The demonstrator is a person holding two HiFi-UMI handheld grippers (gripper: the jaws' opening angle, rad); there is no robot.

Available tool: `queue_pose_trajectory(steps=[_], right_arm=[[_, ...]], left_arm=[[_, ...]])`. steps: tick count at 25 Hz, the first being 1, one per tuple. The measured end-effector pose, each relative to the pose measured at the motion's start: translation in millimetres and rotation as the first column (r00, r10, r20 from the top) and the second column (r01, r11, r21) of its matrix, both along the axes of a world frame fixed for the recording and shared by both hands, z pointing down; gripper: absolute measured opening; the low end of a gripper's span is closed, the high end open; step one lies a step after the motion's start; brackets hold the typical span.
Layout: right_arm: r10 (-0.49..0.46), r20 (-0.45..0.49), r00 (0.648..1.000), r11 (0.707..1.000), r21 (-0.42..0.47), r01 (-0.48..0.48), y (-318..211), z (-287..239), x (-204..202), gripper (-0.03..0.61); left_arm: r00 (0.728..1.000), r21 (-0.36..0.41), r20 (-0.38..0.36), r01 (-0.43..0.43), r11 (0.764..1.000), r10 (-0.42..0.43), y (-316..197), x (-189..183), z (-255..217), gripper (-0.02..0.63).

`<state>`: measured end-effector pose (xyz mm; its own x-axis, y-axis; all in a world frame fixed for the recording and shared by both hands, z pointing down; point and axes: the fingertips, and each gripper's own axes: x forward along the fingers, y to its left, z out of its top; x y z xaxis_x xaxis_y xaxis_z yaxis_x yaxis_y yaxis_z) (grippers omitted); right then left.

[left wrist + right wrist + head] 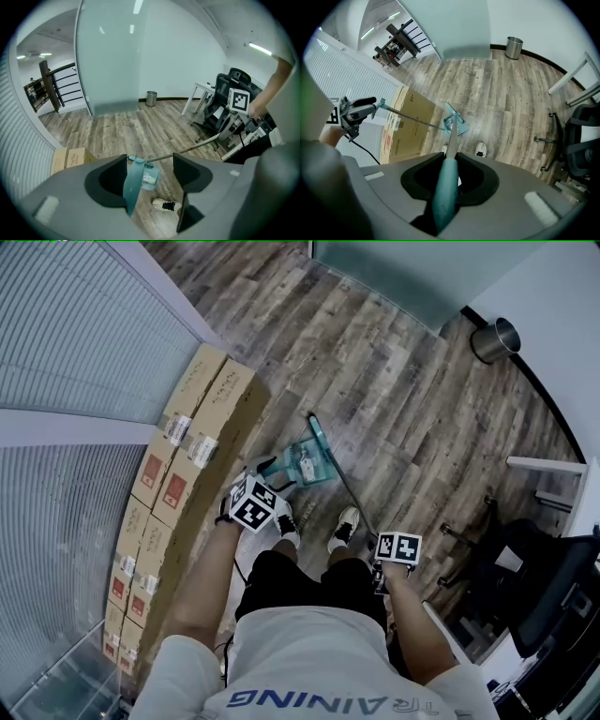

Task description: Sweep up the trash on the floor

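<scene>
A teal dustpan (305, 467) sits on the wood floor in front of my shoes, with a white scrap of trash (306, 465) lying in it. Its teal handle (132, 183) stands between the wide-apart jaws of my left gripper (150, 168), leaning at the left jaw, clear of the right one. In the head view the left gripper (267, 476) hovers just near the pan. My right gripper (449, 161) is shut on the broom's teal grip (444, 187). The broom's thin rod (345, 486) runs down to its head beside the pan.
Cardboard boxes (187, 460) line the ribbed glass wall on the left. A metal bin (495, 339) stands at the far right corner. An office chair (548, 587) and a white desk leg (546, 465) crowd the right side. My shoes (347, 521) are just behind the pan.
</scene>
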<state>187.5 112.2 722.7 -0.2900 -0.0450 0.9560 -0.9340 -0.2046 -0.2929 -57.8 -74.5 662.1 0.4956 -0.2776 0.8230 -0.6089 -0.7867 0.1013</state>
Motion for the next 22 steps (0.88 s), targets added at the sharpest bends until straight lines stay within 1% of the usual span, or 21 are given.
queue_pose_trajectory(steps=[4, 6, 9, 12, 15, 19, 20, 22], right_arm=[[0.023, -0.006, 1.000, 0.999, 0.048, -0.023, -16, -15, 10, 0.106], [0.034, -0.008, 0.999, 0.996, 0.080, -0.033, -27, -24, 15, 0.106], [0.048, -0.006, 0.999, 0.990, 0.130, -0.047, -45, -39, 24, 0.106], [0.058, -0.001, 0.998, 0.984, 0.172, -0.057, -60, -57, 29, 0.106], [0.061, 0.003, 0.998, 0.974, 0.218, -0.060, -74, -77, 35, 0.106], [0.068, 0.010, 0.998, 0.956, 0.284, -0.068, -96, -102, 42, 0.106], [0.070, 0.011, 0.997, 0.952, 0.298, -0.070, -100, -108, 43, 0.106], [0.074, 0.016, 0.997, 0.945, 0.318, -0.076, -107, -119, 45, 0.106]], left_arm=[[0.997, 0.058, -0.049, 0.063, 0.996, -0.060, -4, -6, -33, 0.307], [0.992, 0.097, -0.081, 0.102, 0.990, -0.094, -7, -8, -53, 0.283], [0.979, 0.162, -0.147, 0.168, 0.972, -0.145, -11, -10, -93, 0.257], [0.958, 0.223, -0.219, 0.233, 0.947, -0.184, -17, -13, -134, 0.231], [0.927, 0.282, -0.306, 0.307, 0.909, -0.218, -23, -14, -183, 0.201], [0.854, 0.348, -0.455, 0.430, 0.833, -0.251, -32, -11, -249, 0.141], [0.842, 0.365, -0.478, 0.450, 0.815, -0.251, -33, -11, -264, 0.124], [0.832, 0.400, -0.499, 0.470, 0.787, -0.243, -31, -9, -285, 0.082]])
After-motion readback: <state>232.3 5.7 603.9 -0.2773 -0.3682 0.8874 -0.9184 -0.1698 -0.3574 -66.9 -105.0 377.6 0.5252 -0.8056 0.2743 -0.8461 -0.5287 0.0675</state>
